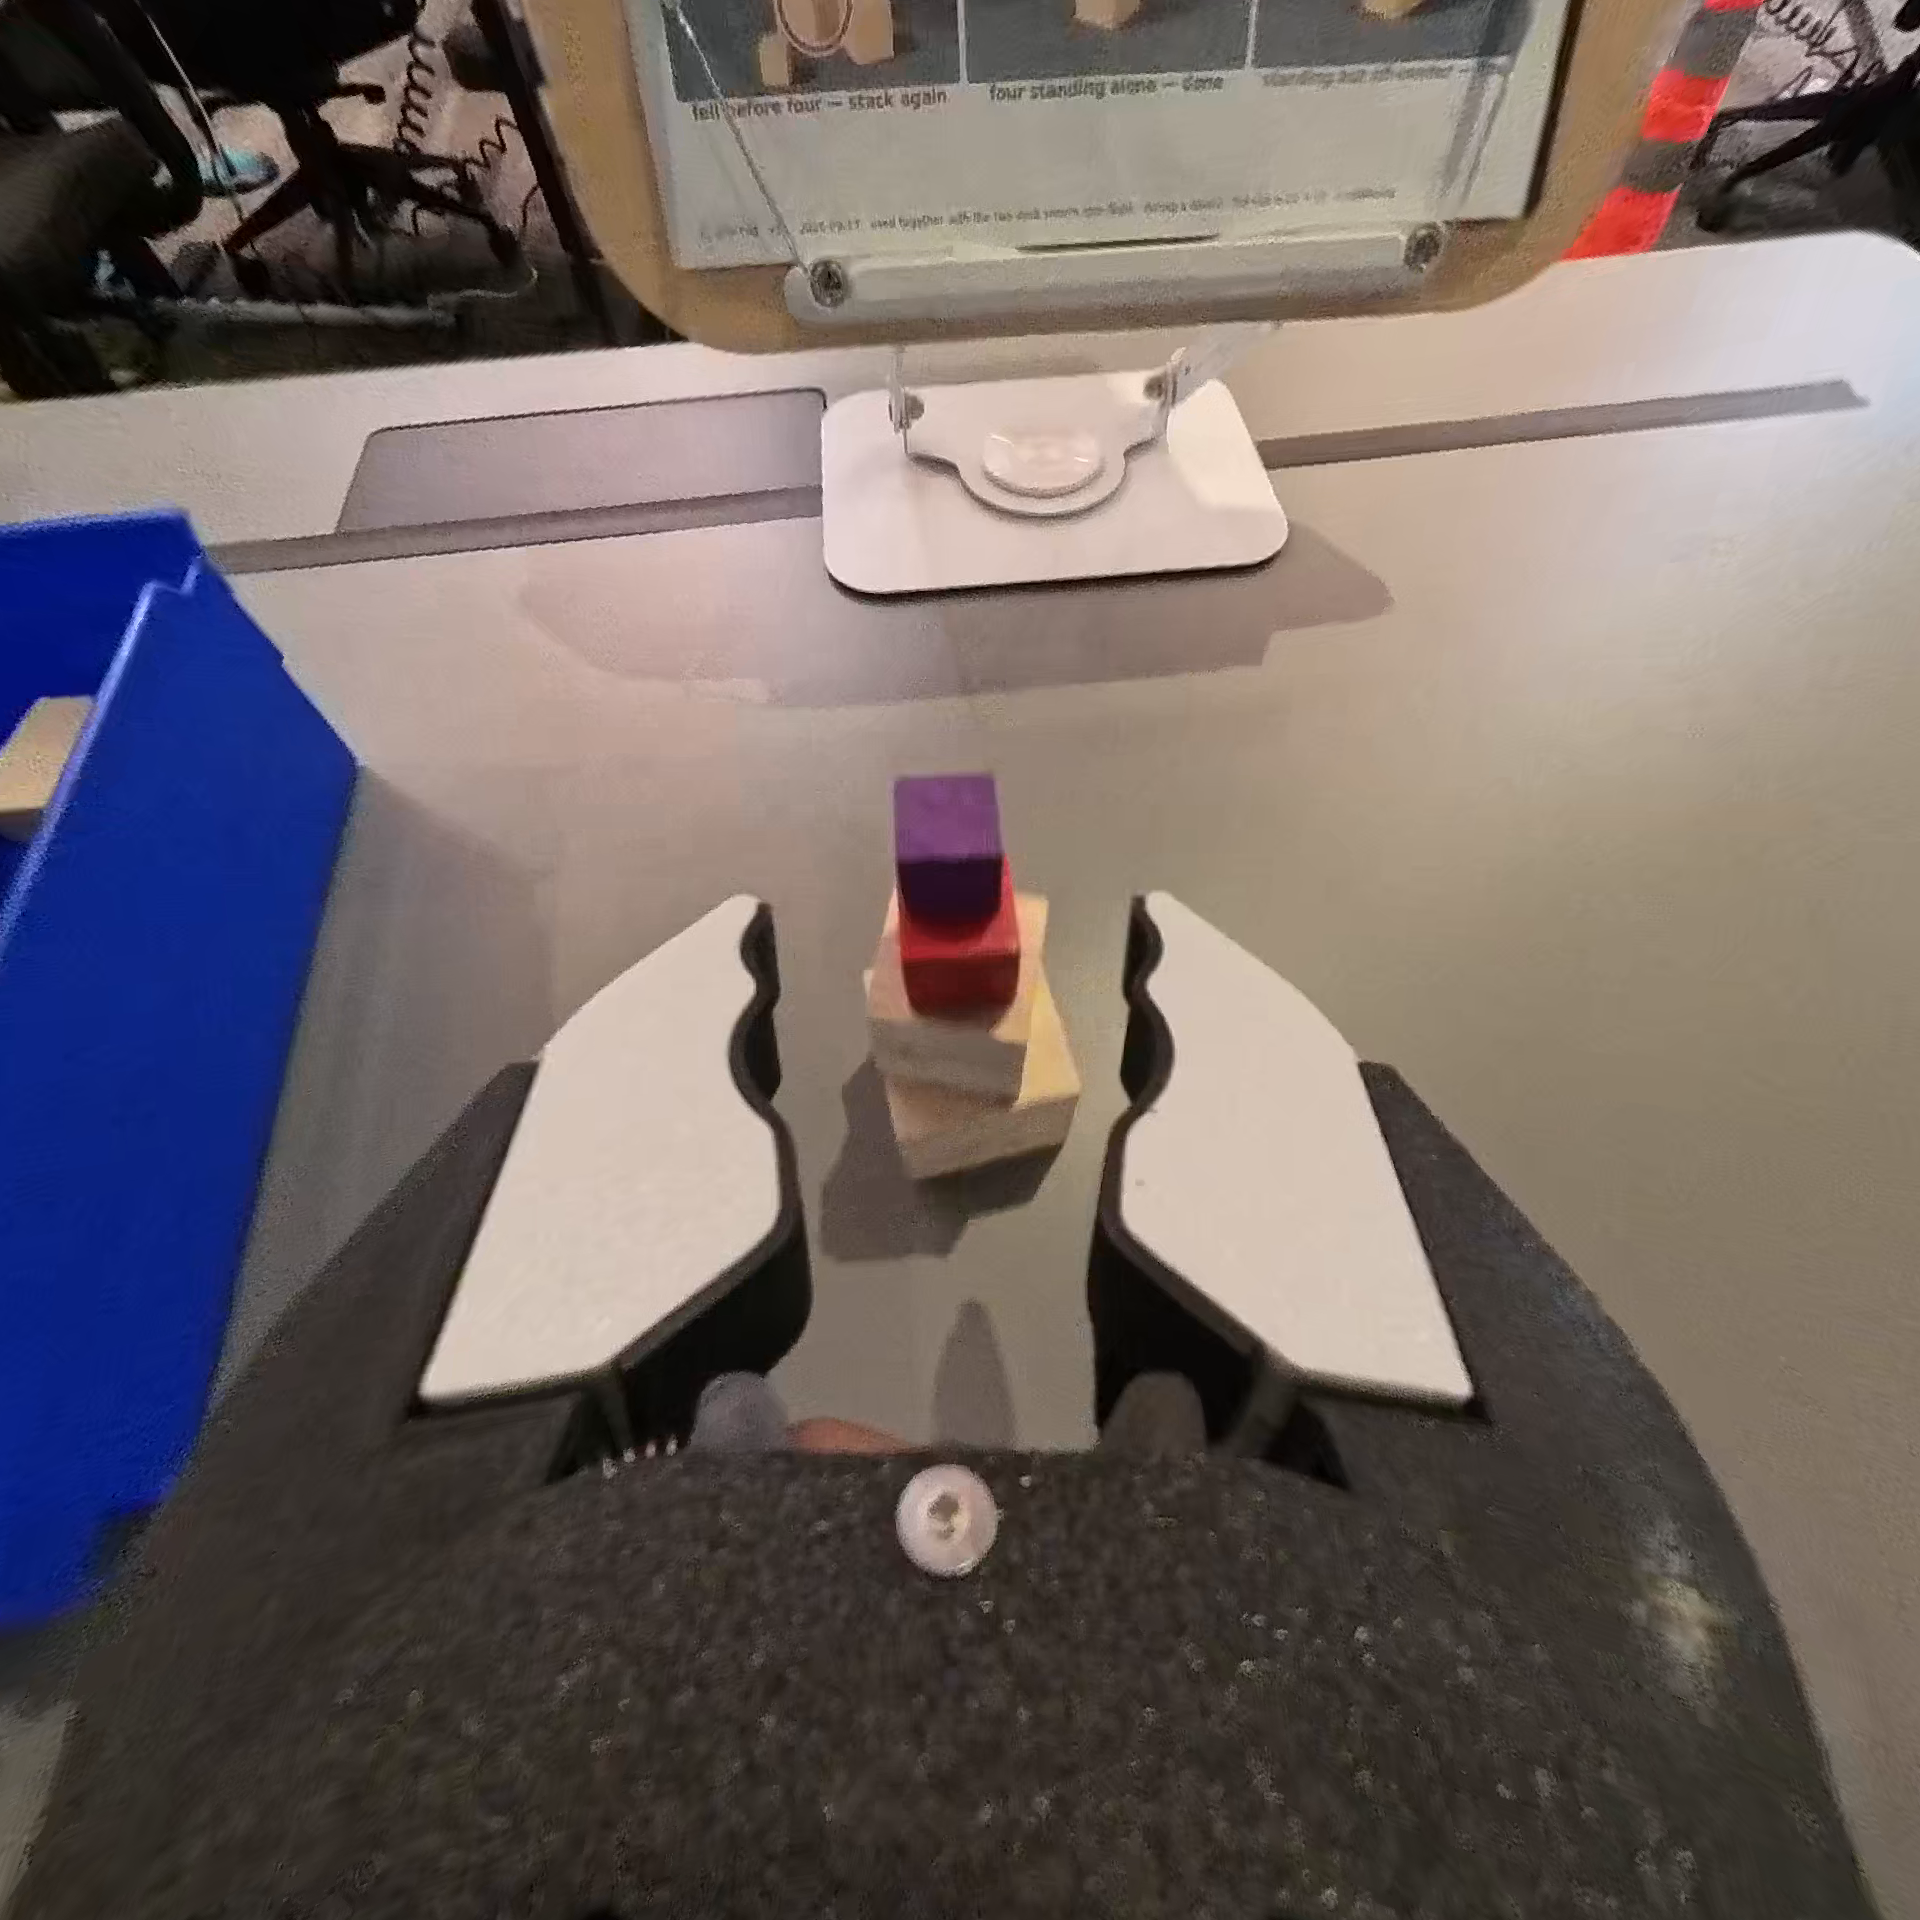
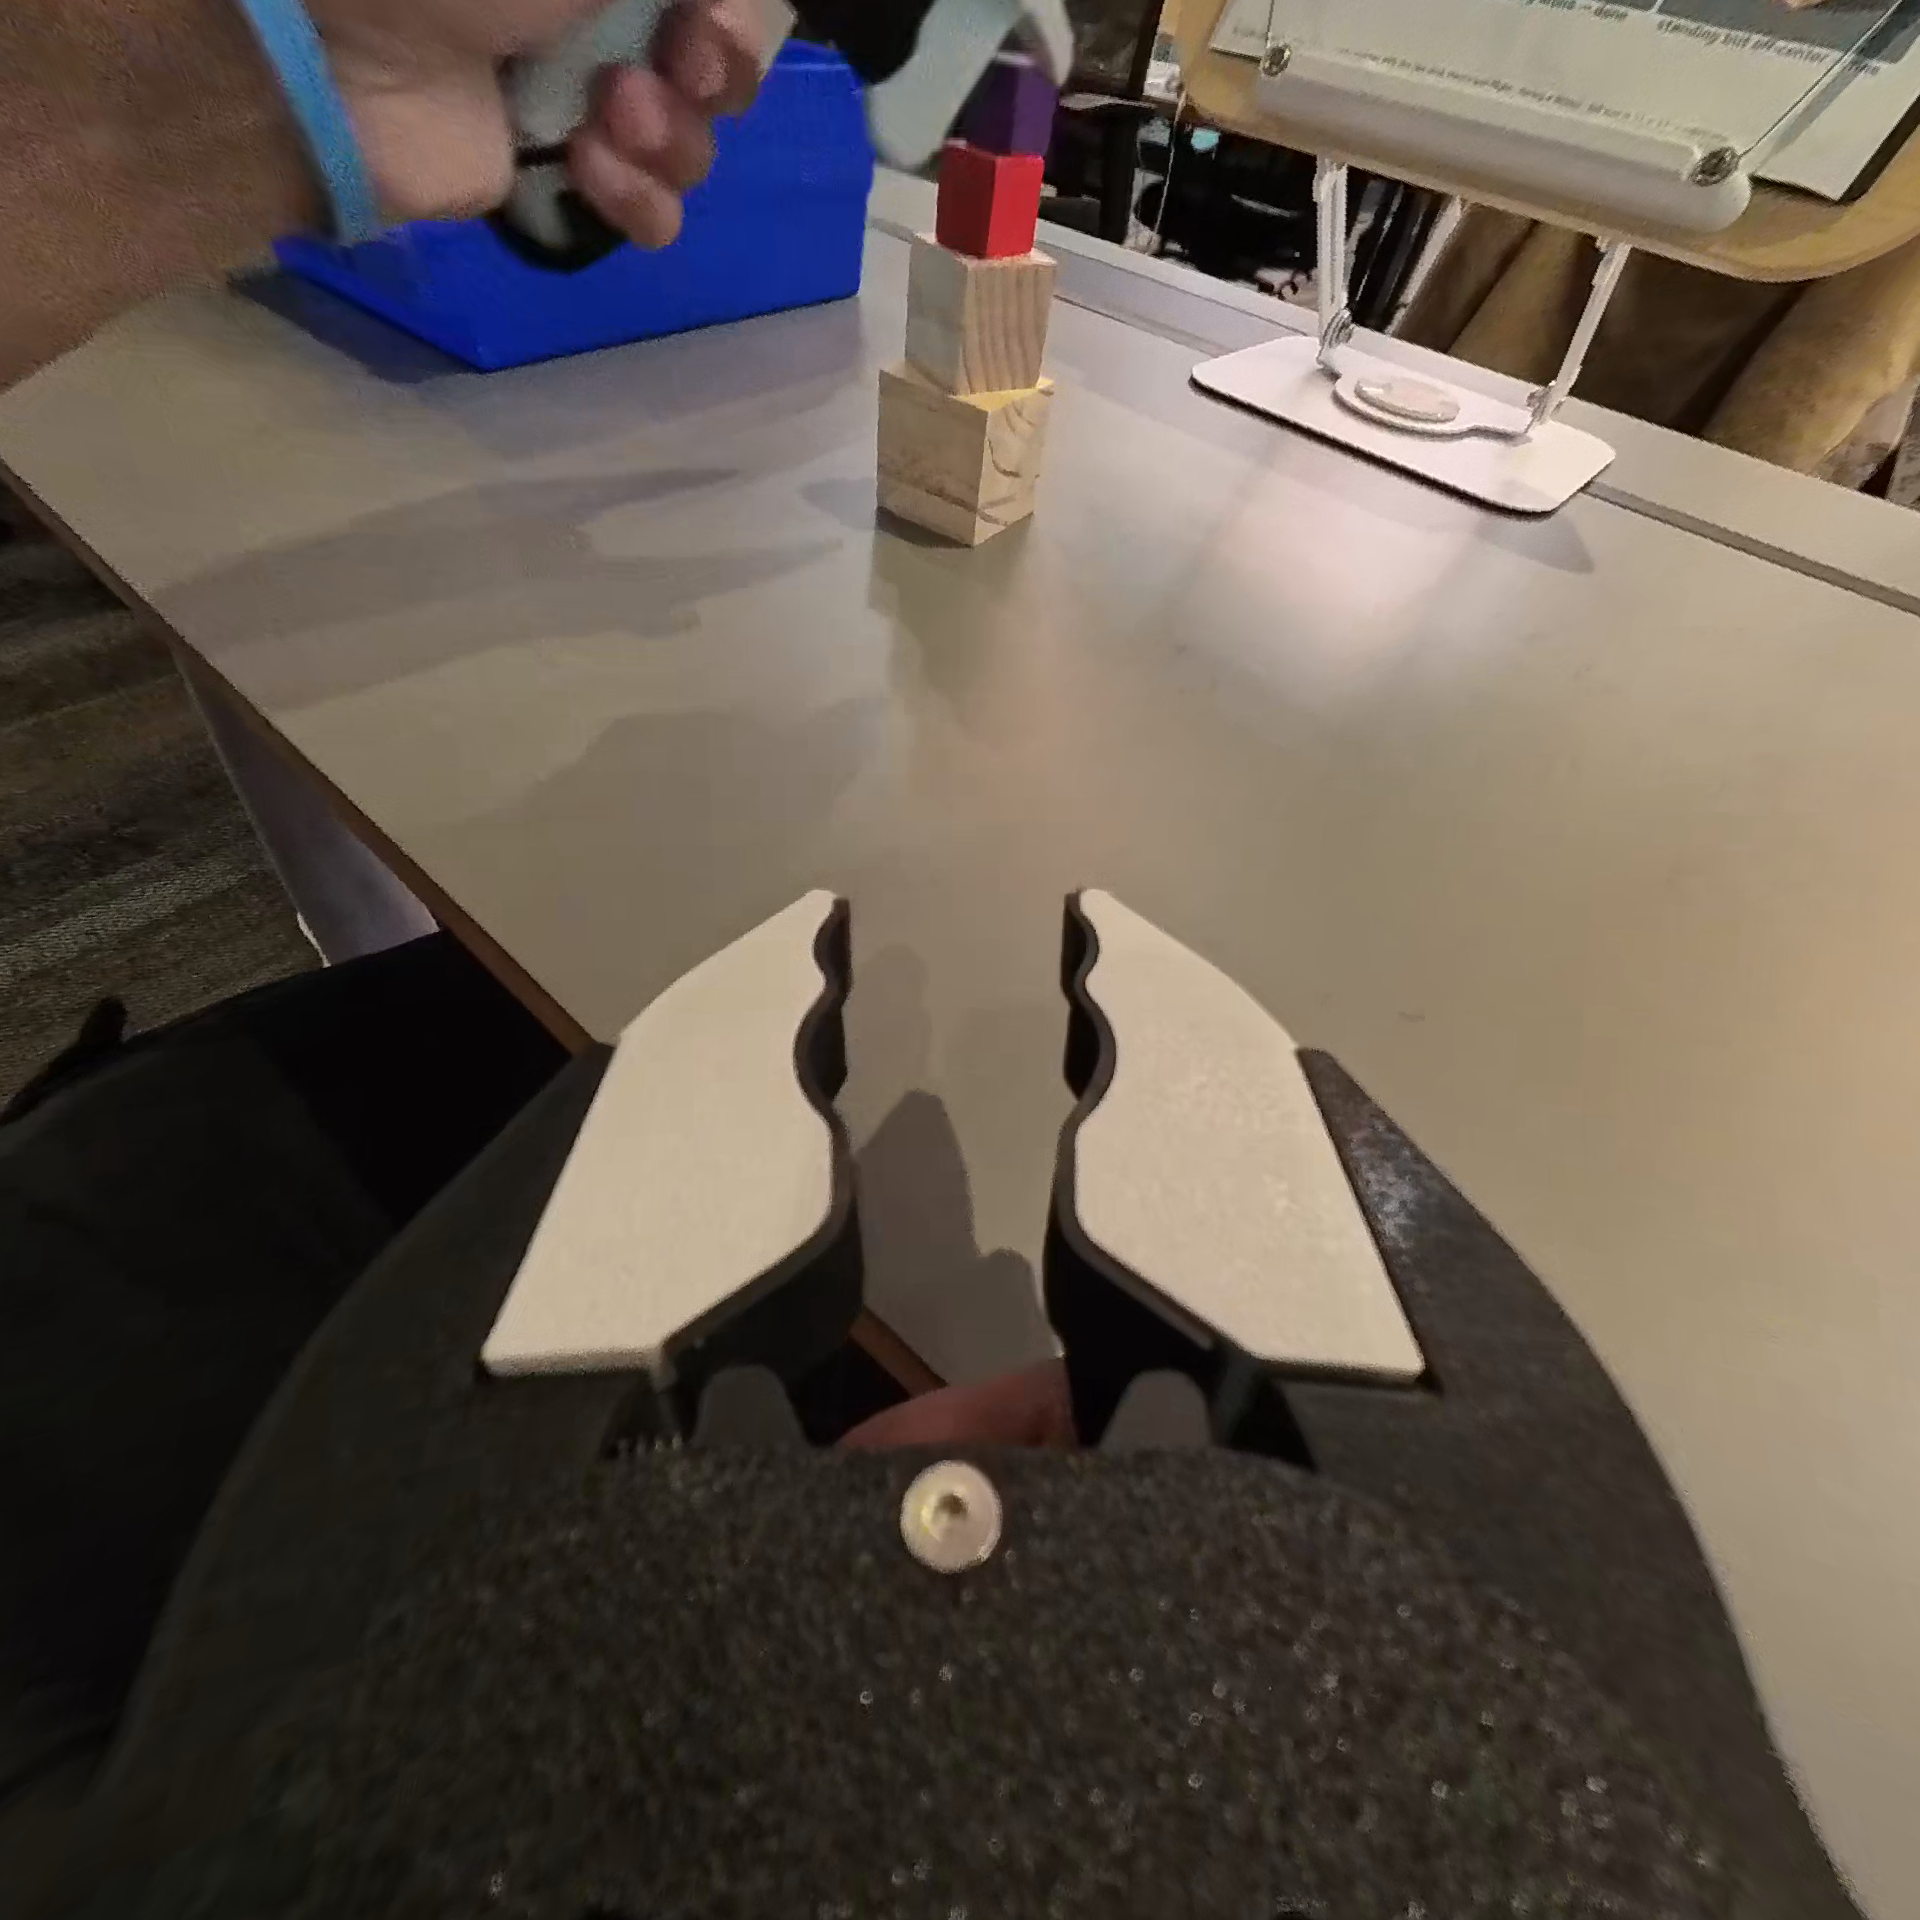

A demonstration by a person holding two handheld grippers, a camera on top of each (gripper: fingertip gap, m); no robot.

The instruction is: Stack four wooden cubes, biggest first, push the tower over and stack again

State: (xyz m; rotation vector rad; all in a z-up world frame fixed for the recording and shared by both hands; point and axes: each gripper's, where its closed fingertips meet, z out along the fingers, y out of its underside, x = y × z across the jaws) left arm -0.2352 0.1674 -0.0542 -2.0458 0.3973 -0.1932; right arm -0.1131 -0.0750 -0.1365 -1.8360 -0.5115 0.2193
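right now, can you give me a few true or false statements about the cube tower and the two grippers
1. The tower has four cubes, with the purple cube on top. True.
2. The red cube sits directly on the table. False: it rests on the upper plain wooden cube, third from the bottom.
3. The left gripper is open and grips nothing. True.
4. The right gripper is clamped on the bottom wooden cube. False: it is open, well short of the tower.
5. The blue bin stands right of the tower in the left wrist view. False: it is on the left.

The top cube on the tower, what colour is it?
Purple, seen best in the left wrist view.
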